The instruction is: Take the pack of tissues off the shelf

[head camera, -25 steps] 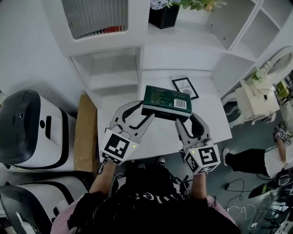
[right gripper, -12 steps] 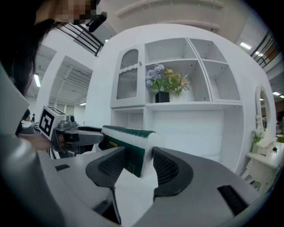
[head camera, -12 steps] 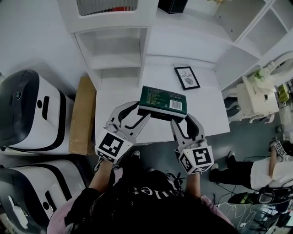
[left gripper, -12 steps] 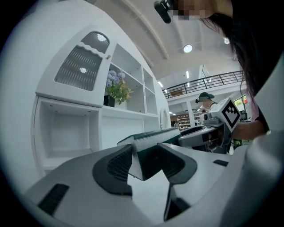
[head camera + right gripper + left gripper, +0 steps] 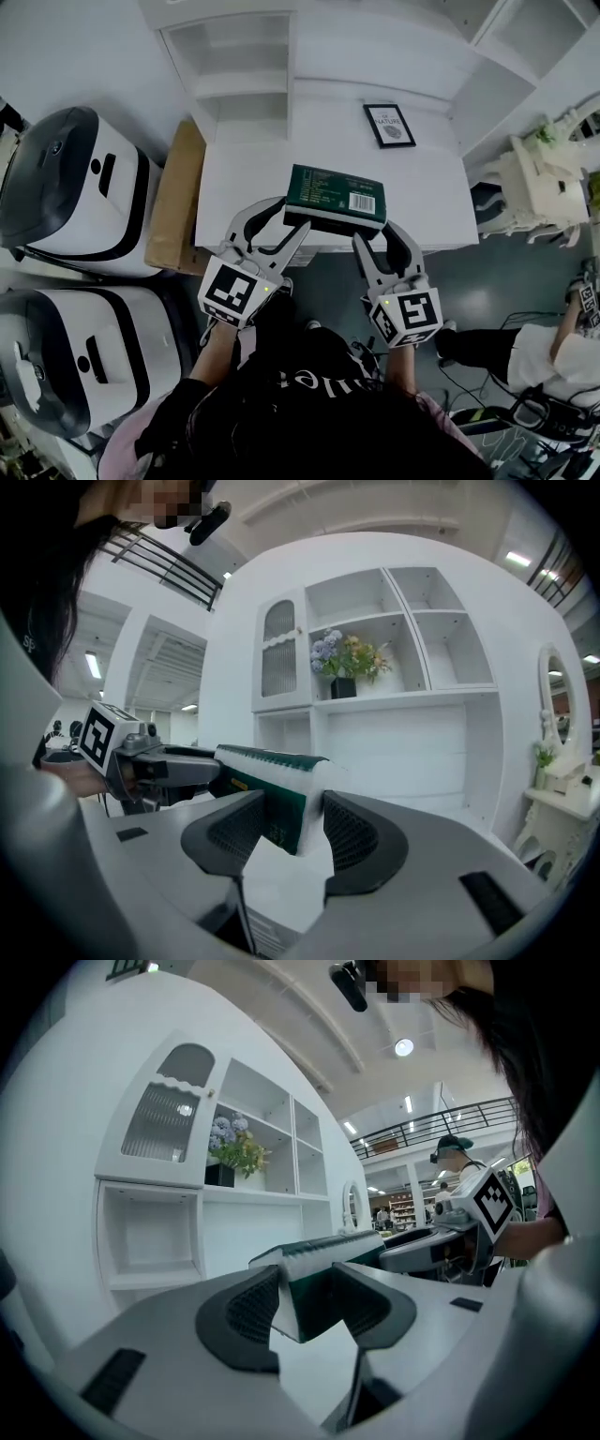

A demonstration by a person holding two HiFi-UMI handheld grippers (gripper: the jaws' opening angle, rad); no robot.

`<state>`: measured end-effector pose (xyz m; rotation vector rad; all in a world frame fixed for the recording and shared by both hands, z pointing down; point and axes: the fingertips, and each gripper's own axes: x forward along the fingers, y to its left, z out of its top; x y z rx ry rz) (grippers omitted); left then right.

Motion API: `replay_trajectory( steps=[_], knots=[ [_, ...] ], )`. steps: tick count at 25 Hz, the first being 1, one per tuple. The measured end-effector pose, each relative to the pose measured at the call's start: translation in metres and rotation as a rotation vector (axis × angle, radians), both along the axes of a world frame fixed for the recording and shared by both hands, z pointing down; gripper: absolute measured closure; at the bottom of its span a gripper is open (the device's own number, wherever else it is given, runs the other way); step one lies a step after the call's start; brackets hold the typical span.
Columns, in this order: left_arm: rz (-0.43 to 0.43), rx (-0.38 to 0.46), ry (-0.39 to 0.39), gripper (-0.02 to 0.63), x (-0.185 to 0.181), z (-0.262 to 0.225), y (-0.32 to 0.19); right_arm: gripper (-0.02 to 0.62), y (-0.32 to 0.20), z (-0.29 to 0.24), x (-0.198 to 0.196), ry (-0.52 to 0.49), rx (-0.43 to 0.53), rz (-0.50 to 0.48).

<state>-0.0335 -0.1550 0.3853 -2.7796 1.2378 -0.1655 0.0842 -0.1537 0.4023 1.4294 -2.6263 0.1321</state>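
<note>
The pack of tissues [image 5: 335, 195] is a dark green flat pack with a white barcode label. I hold it level in the air over the front edge of the white desk [image 5: 244, 178], away from the shelf unit [image 5: 246, 56]. My left gripper [image 5: 292, 217] is shut on its left end and my right gripper [image 5: 377, 234] is shut on its right end. In the left gripper view the pack [image 5: 319, 1255] sits between the ribbed pads of the left gripper [image 5: 305, 1302]. In the right gripper view the pack [image 5: 272, 785] is pinched the same way by the right gripper [image 5: 286, 827].
A framed picture [image 5: 388, 126] lies on the desk near its back. A cardboard sheet [image 5: 173, 202] leans at the desk's left, beside two white and black machines [image 5: 66, 187]. A white chair [image 5: 525, 178] stands to the right. A flower pot [image 5: 343, 684] stands on an upper shelf.
Both grippers have drawn back from the shelf with the pack, from over the middle of the desk to over its front edge. Both grips are unchanged.
</note>
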Motion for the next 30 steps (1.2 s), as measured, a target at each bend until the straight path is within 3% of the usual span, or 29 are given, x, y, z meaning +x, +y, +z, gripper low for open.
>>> replay_trajectory(
  steps=[11, 22, 30],
  knots=[
    [-0.101, -0.029, -0.034, 0.417, 0.029, 0.024, 0.105, 0.382, 0.093, 0.027, 0.028, -0.018, -0.025, -0.098],
    [-0.184, -0.048, -0.030, 0.417, 0.028, 0.025, 0.135, 0.382, 0.115, 0.028, 0.028, -0.012, -0.026, -0.160],
    [-0.197, -0.038, -0.027, 0.417, 0.032, 0.027, 0.156, 0.382, 0.135, 0.031, 0.033, -0.009, -0.006, -0.174]
  ],
)
